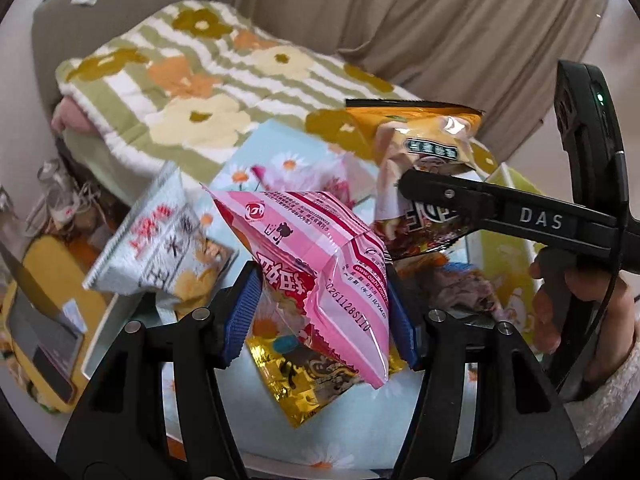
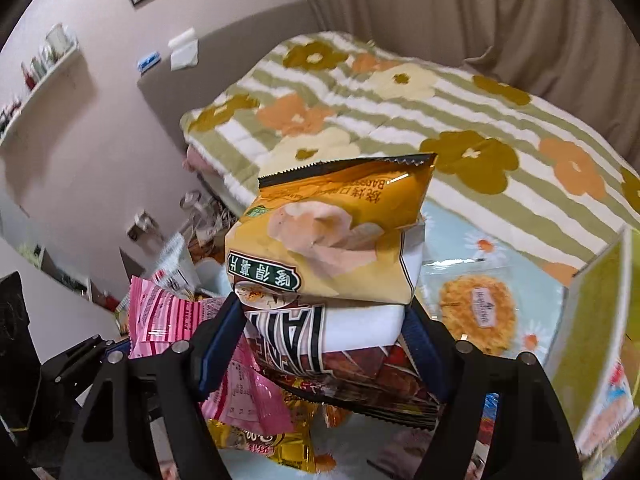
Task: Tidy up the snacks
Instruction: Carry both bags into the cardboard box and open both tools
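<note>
My left gripper (image 1: 322,314) is shut on a pink snack bag (image 1: 316,252) and holds it above the table. My right gripper (image 2: 324,328) is shut on an orange barbecue chip bag (image 2: 332,236), held upright; in the left wrist view the right gripper (image 1: 404,184) and the orange chip bag (image 1: 416,148) hang at the right. The pink snack bag also shows in the right wrist view (image 2: 168,312), low left. A gold snack packet (image 1: 308,376) lies on the floral tablecloth (image 1: 360,436) under the pink bag.
A white snack bag (image 1: 156,248) stands at the left beside a yellow box (image 1: 44,320). A round cracker in clear wrap (image 2: 476,312) lies on the cloth. A green carton (image 2: 600,320) stands at the right. A floral-blanket bed (image 2: 400,112) lies behind.
</note>
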The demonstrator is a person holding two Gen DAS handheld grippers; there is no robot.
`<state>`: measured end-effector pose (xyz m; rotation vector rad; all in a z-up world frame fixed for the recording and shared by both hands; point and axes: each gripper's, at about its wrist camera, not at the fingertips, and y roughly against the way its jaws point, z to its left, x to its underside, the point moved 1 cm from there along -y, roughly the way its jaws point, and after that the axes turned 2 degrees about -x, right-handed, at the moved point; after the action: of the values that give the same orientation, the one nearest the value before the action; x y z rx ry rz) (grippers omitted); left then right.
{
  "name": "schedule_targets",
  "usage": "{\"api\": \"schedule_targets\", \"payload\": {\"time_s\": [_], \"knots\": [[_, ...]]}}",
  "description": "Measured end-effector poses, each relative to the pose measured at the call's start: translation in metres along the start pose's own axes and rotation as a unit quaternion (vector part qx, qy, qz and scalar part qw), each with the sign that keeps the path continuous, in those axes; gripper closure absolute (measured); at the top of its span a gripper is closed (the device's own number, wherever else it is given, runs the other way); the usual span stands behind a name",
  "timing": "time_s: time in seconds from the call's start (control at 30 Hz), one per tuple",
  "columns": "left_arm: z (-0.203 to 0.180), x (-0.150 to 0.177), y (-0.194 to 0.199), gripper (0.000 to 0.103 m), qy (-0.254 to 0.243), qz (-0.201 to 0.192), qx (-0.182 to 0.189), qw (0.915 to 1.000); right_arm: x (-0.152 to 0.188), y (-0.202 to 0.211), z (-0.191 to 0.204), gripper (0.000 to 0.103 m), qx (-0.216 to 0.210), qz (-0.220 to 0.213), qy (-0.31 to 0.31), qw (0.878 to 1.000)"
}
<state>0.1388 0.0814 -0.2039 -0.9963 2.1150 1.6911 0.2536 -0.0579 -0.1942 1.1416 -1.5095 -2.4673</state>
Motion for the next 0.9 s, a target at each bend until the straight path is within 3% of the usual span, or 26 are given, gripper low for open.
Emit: {"api": "schedule_targets", "payload": {"time_s": [0.2,0.4,0.63,0.9], "knots": [[-0.022,-0.032,0.028,0.047,-0.048,-0.036,0.026,0.9979,-0.007,0.058,-0.013,0.03,0.025,-0.056,-0.041,0.997],[-0.063,-0.075,0.041,0.047,-0.102,-0.062,0.082,0.9895,-0.004,0.121,-0.043,0.03,0.07,-0.109,-0.1,0.986],[-0.139,-0.107,0.035,0.047,-0.142,-0.072,0.155,0.975,0.018,0.181,-0.099,0.03,0.13,-0.144,-0.159,0.968],[-0.246,-0.107,0.004,0.047,-0.181,-0.043,0.204,0.9611,0.059,0.227,-0.168,0.03,0.162,-0.147,-0.217,0.951]]}}
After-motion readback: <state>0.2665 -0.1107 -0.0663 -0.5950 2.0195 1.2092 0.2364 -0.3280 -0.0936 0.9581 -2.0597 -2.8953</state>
